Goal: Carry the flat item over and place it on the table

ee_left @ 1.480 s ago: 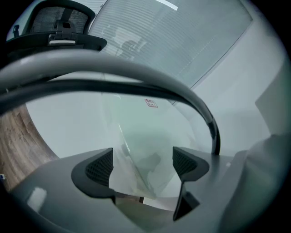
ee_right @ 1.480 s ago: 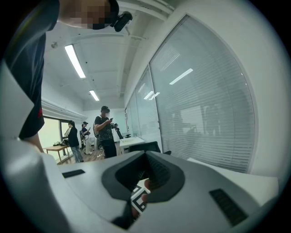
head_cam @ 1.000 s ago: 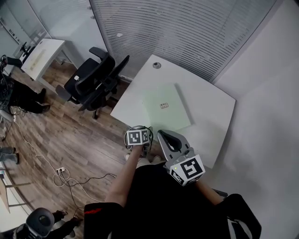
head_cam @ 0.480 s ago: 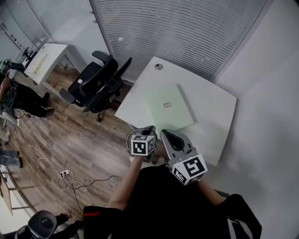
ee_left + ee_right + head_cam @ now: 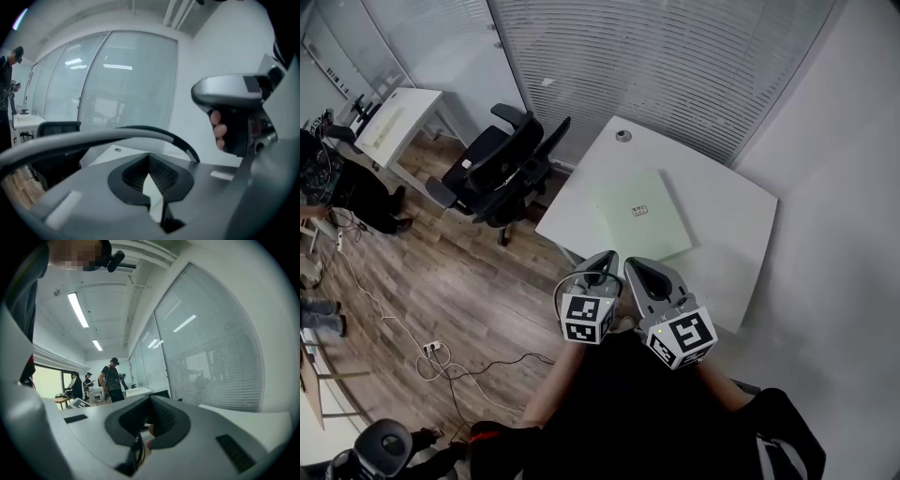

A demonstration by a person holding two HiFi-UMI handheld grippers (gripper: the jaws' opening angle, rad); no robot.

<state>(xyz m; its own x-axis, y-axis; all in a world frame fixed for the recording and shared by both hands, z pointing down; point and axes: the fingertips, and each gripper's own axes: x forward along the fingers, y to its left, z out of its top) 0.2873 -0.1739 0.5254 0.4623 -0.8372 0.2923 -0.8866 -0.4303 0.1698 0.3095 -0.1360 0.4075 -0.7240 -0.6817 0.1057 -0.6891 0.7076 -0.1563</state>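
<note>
- Your left gripper (image 5: 606,259) was nearest to you, just short of the table's near edge. Its jaws were pressed together with nothing between them.
- Your right gripper (image 5: 632,266) hung just beside it, also short of that edge. Its ribbed black pads met at the tips and pinched nothing.
- The table (image 5: 727,230) was white, smooth and matt, with rounded corners.
- The flat item (image 5: 642,214) lay flat on the table, toward its left half. Its near corner came close to the table's near edge, and neither gripper touched it.
- It was a pale green, nearly square panel with a small label in its middle. I could not tell whether it was card or plastic.
- In my judgement it was light and rather stiff, and its smooth face could slide easily on the table top.
- It was so thin that the jaws could hardly get under it. The best hold seemed to be the side nearest the table's near edge, once that side was slid a little past the edge.
- A pinch well in from the corner would keep it from swinging.
- At the table's far corner sat a small round grey cap (image 5: 623,136).
- Left of the table stood a black office chair (image 5: 502,169) on a wood-pattern floor (image 5: 441,281).
- Behind the table hung fine horizontal blinds (image 5: 675,66).
</note>
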